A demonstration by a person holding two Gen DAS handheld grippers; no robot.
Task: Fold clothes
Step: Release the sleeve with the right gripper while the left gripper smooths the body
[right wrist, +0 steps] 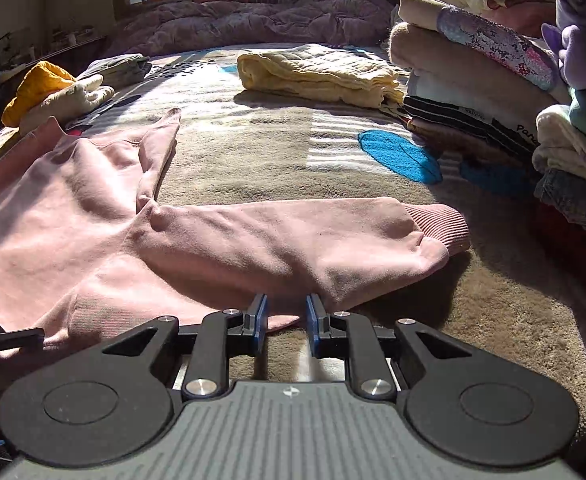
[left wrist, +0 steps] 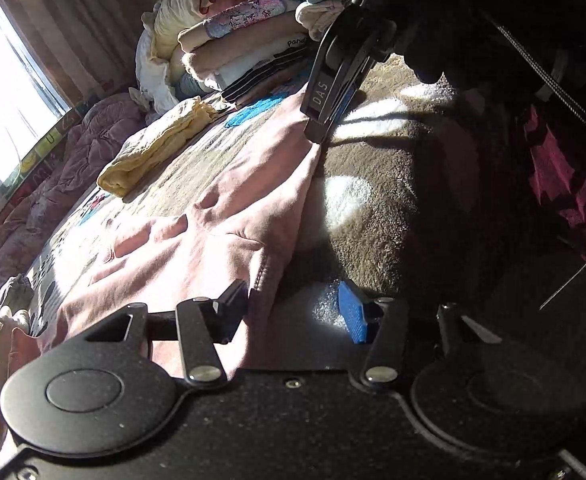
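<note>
The pink sweatshirt [right wrist: 93, 216] is one plain dusty rose, its ribbed cuff [right wrist: 441, 224] the same shade. Under it the blanket [right wrist: 493, 300] is olive-brown plush with pale stripes and a turquoise patch [right wrist: 399, 156]. Beyond the sweatshirt lies a pale yellow folded cloth [right wrist: 317, 76]; to its side, a mustard-orange garment [right wrist: 33, 88]. The stack of folded clothes [right wrist: 485, 80] shows beige, cream, lilac, black-and-white stripes and a speckled pink-and-purple print. The quilt [right wrist: 253, 20] is mauve.

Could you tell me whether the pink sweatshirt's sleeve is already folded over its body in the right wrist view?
No, the pink sweatshirt has its sleeve stretched sideways across the blanket.
</note>
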